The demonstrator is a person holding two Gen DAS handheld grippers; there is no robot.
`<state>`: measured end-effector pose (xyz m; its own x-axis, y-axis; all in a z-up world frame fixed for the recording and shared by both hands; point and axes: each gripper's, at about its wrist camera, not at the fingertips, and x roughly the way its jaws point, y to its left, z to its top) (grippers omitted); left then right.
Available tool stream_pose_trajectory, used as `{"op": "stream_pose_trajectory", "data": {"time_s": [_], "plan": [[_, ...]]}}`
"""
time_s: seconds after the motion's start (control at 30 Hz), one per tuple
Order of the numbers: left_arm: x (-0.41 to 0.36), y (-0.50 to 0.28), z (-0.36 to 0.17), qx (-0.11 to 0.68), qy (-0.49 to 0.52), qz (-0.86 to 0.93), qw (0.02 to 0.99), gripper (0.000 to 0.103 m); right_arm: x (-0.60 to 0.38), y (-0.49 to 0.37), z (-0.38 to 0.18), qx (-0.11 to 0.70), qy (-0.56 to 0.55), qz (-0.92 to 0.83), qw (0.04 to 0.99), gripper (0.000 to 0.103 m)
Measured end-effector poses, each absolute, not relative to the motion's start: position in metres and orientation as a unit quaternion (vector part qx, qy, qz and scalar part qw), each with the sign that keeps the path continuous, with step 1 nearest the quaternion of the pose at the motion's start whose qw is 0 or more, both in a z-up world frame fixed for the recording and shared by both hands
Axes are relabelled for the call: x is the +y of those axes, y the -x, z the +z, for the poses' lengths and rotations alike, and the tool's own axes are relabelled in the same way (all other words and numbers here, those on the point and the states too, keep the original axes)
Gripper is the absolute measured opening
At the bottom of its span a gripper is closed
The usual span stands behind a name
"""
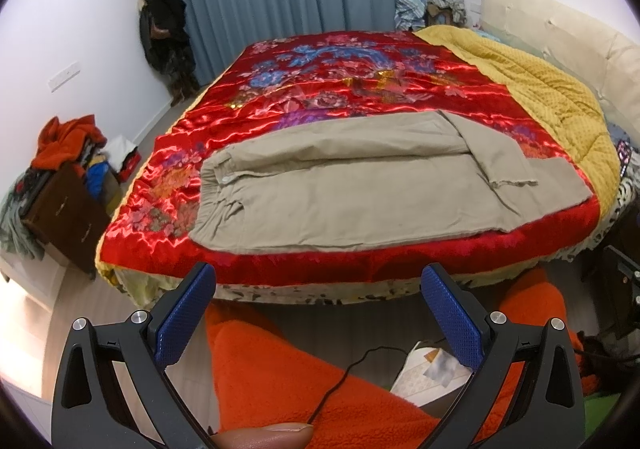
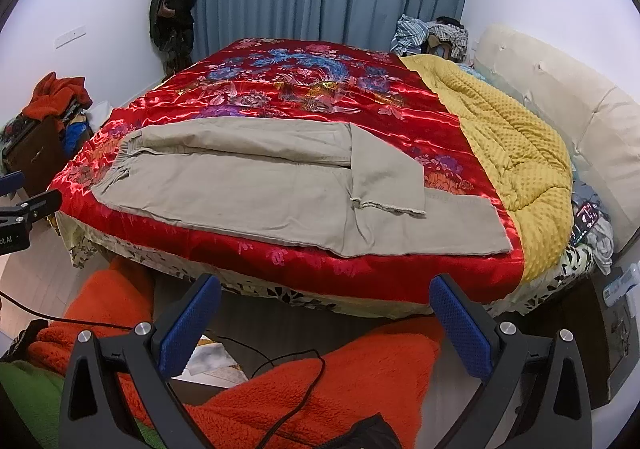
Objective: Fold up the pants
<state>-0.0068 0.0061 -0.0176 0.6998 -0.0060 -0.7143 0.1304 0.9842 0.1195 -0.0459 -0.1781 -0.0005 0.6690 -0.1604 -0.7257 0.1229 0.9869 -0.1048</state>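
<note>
Pants (image 1: 360, 185): one, beige cotton, lying flat, one hem folded back, near bed's (image 1: 360, 273) front edge.
Left hand-held gripper (image 1: 318, 281): released, empty.
Right hand-held gripper (image 2: 325, 291): released, empty.

Each tool, left (image 1: 318, 281) and right (image 2: 324, 293), has black angular arms with triangular cut-outs, round silver screws at the pivots and blue dimpled pads (image 1: 184, 323) on its fingers. A thin black cable (image 2: 280, 377) trails across the person's orange fleece trousers (image 1: 276, 381).
</note>
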Motion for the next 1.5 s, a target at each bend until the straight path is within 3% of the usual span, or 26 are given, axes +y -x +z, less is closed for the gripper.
{"op": "stream_pose_trajectory", "data": {"time_s": [1.5], "plan": [[0.0034, 0.0059, -0.0120, 0.390, -0.079, -0.039, 0.916, 0.102, -0.1809, 0.0457, -0.0044, 0.405, 0.019, -0.078, 0.911, 0.103]]}}
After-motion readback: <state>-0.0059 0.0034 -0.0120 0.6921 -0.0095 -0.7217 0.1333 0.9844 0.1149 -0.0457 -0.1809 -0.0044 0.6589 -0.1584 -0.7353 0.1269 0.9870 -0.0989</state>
